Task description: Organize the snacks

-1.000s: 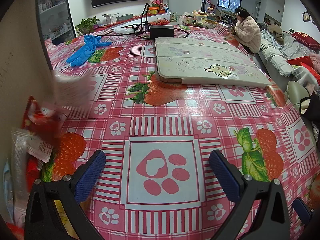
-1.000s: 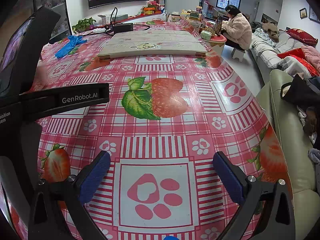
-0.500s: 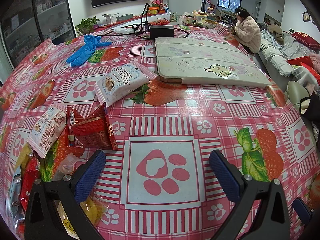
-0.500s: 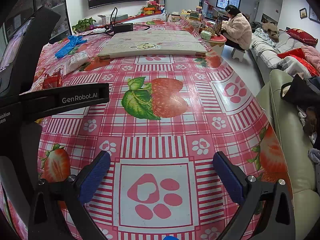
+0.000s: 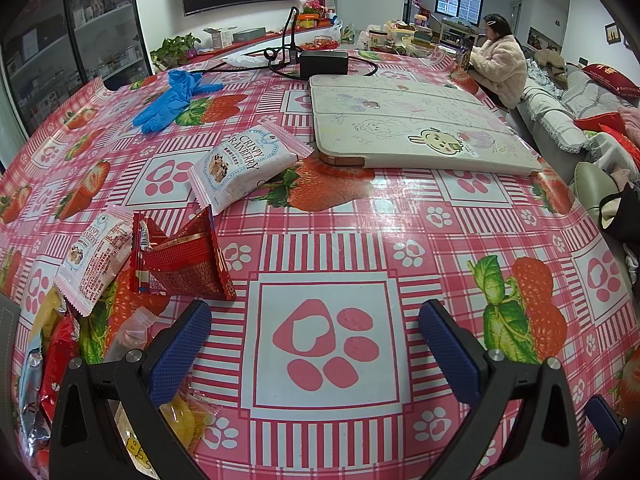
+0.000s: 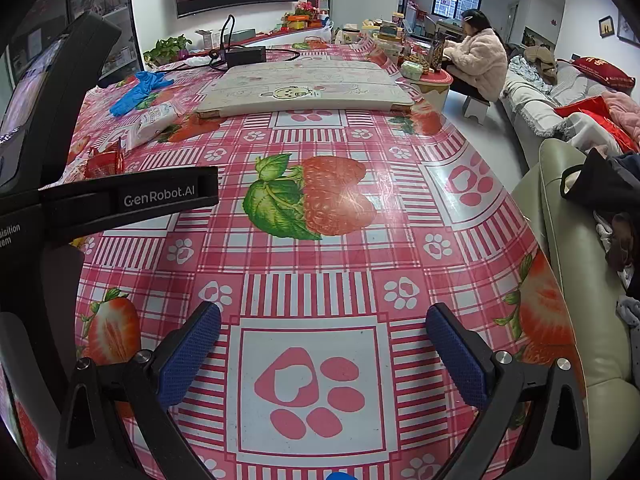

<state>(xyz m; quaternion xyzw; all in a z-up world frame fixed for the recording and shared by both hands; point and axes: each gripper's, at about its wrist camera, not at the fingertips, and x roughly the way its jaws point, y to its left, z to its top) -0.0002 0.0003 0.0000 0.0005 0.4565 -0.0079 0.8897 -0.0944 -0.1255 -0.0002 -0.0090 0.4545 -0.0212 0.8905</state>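
Observation:
Snack packets lie on the left of the pink strawberry tablecloth [image 5: 400, 216]. A white "Crispy Cranberry" packet [image 5: 244, 166] lies furthest back. A red packet [image 5: 180, 262] and a smaller white cranberry packet [image 5: 94, 258] lie nearer. A heap of yellow and red packets [image 5: 52, 344] sits at the left edge. My left gripper [image 5: 316, 354] is open and empty, right of the heap. My right gripper [image 6: 324, 356] is open and empty over bare cloth. In the right wrist view the big white packet [image 6: 154, 120] and the red packet [image 6: 104, 162] lie far left, behind the left gripper's body [image 6: 120, 200].
A folded white mat [image 5: 408, 132] lies at the back middle, with a black adapter and cables [image 5: 324, 62] behind it. Blue gloves [image 5: 172, 94] lie back left. A sofa [image 6: 580, 280] borders the table's right edge. A person [image 6: 478, 60] sits far back right.
One second ago a beige surface blocked the left of the left wrist view and the packets were blurred. It is gone and the packets lie still. Both grippers have not moved.

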